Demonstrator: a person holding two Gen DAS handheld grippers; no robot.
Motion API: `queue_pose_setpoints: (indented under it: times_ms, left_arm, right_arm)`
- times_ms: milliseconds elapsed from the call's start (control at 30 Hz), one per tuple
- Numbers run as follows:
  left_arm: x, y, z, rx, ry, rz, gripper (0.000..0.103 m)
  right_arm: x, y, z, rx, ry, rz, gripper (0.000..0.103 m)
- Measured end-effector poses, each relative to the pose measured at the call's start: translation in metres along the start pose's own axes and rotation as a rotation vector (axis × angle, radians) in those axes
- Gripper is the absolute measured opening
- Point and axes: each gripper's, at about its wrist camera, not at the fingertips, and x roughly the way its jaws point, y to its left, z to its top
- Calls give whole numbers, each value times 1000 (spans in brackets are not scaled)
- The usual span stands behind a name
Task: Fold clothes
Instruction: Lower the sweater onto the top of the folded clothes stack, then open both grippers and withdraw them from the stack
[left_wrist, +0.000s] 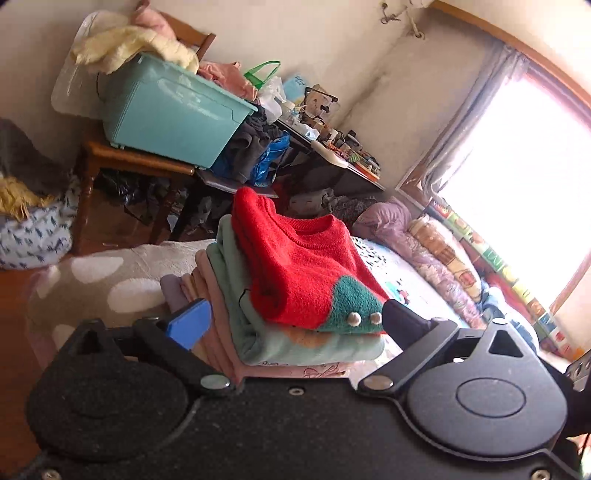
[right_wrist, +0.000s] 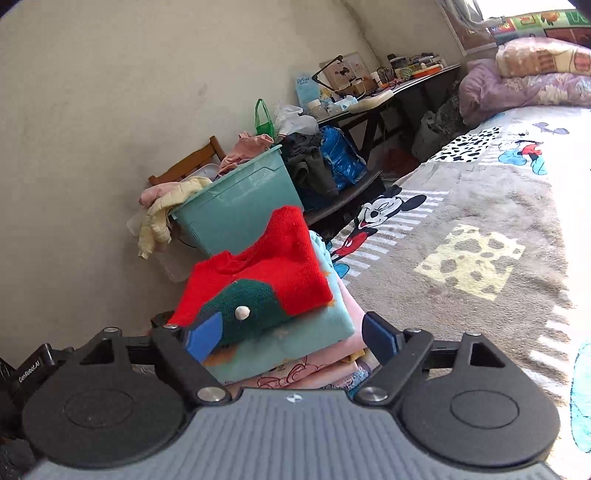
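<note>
Sweater (left_wrist: 295, 266) on top is bright red with a dark green patch and pale pom-poms, sitting over mint and pink folded stuff (left_wrist: 295, 350). Storage bin (left_wrist: 166, 110) is teal, and the blanket (right_wrist: 480, 229) is grey with cartoon mice.

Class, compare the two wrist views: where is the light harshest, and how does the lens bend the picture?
Left wrist view: the window is blown out to white glare and its frame curves with fisheye distortion. Right wrist view: light is softer and even, the red sweater stays sharp, and the corners darken at the lens edge.
</note>
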Motion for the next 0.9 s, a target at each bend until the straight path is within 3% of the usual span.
queue_pose_setpoints:
  times_ms: [100, 300, 533, 633, 900]
  left_arm:
    - [-12, -25, 1, 137, 8, 77, 103]
    - [-34, -64, -3, 280, 12, 276, 103]
    - [-78, -83, -9, 351, -10, 296, 103]
    - [-90, -95, -12, 389, -24, 347, 103]
    - [-114, -110, -18, 409, -30, 369, 103]
  right_arm:
    - [-19, 15, -3, -34, 18, -25, 102]
    - [-53, 45, -7, -101, 60, -117, 102]
    - [-86, 59, -12, -143, 73, -234, 103]
    - [-98, 63, -16, -143, 75, -248, 103]
    - [-126, 78, -24, -214, 56, -305, 103]
